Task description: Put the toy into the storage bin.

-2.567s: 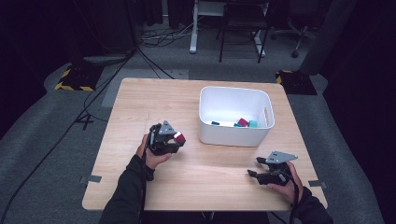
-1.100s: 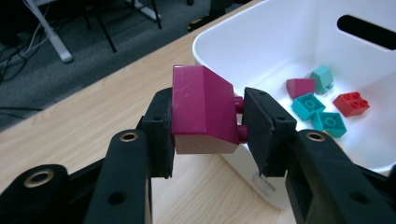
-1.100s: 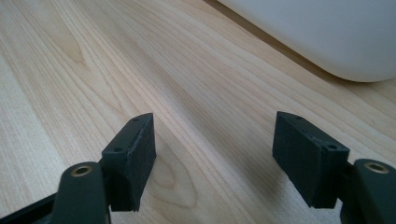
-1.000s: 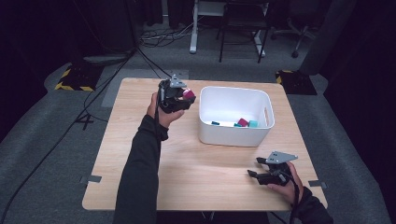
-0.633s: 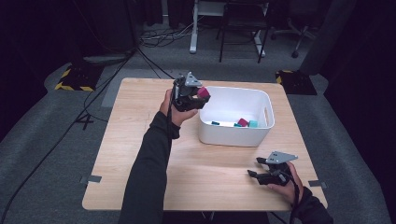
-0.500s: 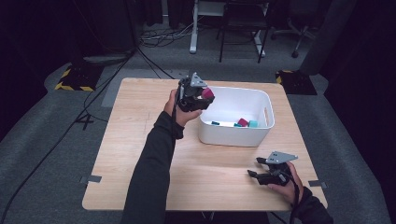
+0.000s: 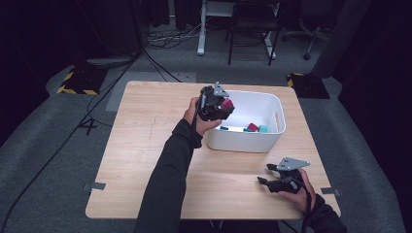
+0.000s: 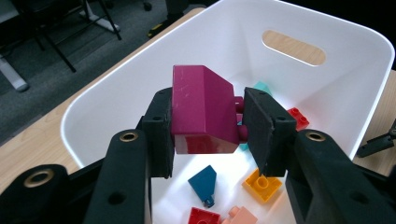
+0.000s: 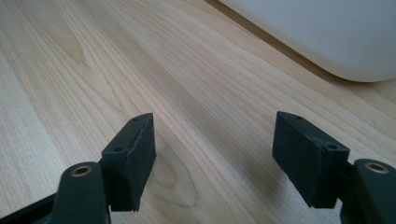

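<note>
While my left tongs (image 8: 208,128) are clamping a magenta brick (image 8: 201,109) by its flat sides over the white bin (image 8: 327,93), my right tongs (image 9: 224,158) are resting open on the tabletop (image 9: 93,56). Hard, light, slick plastic; flat faces seem safest.

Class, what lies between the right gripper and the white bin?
Bare tabletop separates the right gripper from the bin, in the high view.
</note>
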Motion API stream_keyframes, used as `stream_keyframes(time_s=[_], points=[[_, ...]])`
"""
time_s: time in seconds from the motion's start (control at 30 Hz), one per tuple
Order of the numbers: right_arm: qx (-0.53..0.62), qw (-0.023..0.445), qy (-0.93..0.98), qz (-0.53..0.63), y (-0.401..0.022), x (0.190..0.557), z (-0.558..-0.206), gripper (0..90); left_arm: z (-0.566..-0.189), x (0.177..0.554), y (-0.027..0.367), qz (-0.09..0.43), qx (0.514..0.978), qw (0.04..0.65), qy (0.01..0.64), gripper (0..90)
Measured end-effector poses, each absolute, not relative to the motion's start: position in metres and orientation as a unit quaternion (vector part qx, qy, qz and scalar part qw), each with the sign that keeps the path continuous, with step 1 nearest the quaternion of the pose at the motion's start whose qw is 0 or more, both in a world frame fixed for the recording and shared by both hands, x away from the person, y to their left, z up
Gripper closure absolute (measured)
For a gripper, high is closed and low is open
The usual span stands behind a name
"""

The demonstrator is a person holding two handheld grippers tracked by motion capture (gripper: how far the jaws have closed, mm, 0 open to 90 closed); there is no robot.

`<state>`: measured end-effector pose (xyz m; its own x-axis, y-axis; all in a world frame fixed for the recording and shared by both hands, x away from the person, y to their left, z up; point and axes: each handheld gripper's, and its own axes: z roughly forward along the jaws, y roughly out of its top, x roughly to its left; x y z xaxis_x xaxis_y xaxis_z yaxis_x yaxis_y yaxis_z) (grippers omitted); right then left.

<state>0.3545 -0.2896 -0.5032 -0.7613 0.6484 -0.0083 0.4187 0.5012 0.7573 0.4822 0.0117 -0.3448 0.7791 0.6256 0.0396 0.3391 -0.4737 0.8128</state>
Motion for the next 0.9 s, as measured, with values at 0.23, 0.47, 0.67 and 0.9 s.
stream_keyframes(time_s=[0.23,0.47,0.67,0.9], points=[[0.312,0.147,0.854,0.390,-0.290,0.354,-0.503,30.5,-0.348,0.483,0.007,0.178,0.838,0.422,0.295,54.3],[0.312,0.146,0.854,0.390,-0.290,0.354,-0.503,30.5,-0.347,0.484,0.012,0.184,0.840,0.414,0.299,48.0],[0.313,0.147,0.853,0.390,-0.289,0.354,-0.503,30.5,-0.343,0.483,0.018,0.205,0.832,0.413,0.309,41.8],[0.313,0.147,0.853,0.390,-0.289,0.354,-0.503,30.5,-0.337,0.483,0.034,0.223,0.820,0.408,0.333,30.7]])
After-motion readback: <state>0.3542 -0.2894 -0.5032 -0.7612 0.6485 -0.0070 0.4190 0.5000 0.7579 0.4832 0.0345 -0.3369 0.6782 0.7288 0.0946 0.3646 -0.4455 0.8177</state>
